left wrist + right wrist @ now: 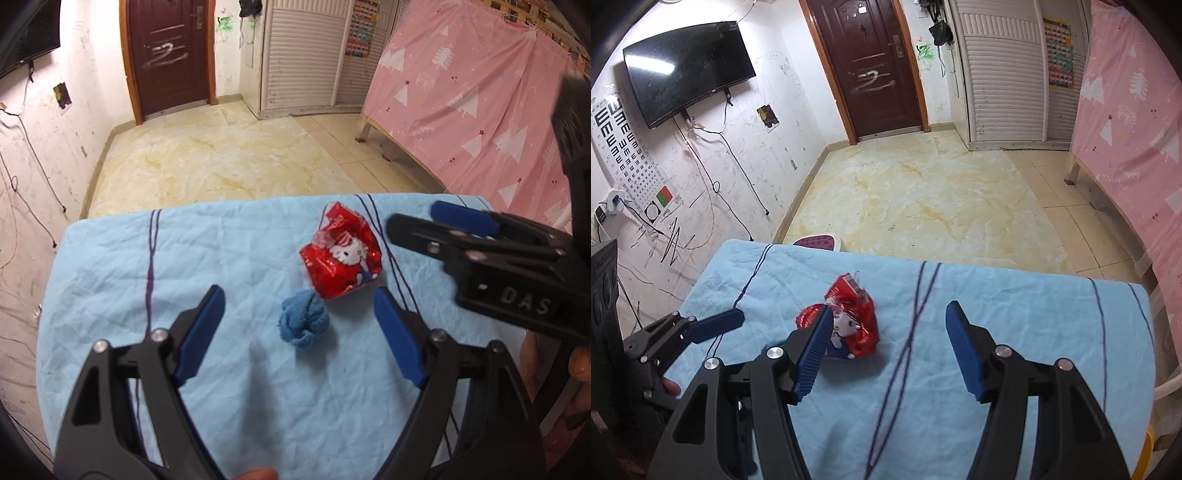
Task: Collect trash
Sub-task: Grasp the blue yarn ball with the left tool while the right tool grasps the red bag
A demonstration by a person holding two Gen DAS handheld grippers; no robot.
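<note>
One crumpled red snack wrapper [340,254] lies on the blue-sheeted surface [184,258], long axis running away from us, one balled blue sock [303,322] just beside it. Both tools, left [299,332] and right [886,347], hang released, empty.

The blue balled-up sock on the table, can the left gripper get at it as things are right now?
Probably yes. The left gripper is open and empty, and the blue sock lies between its fingers' line on the cloth with nothing over it. The red wrapper sits just beyond, the right gripper off to the side.
</note>
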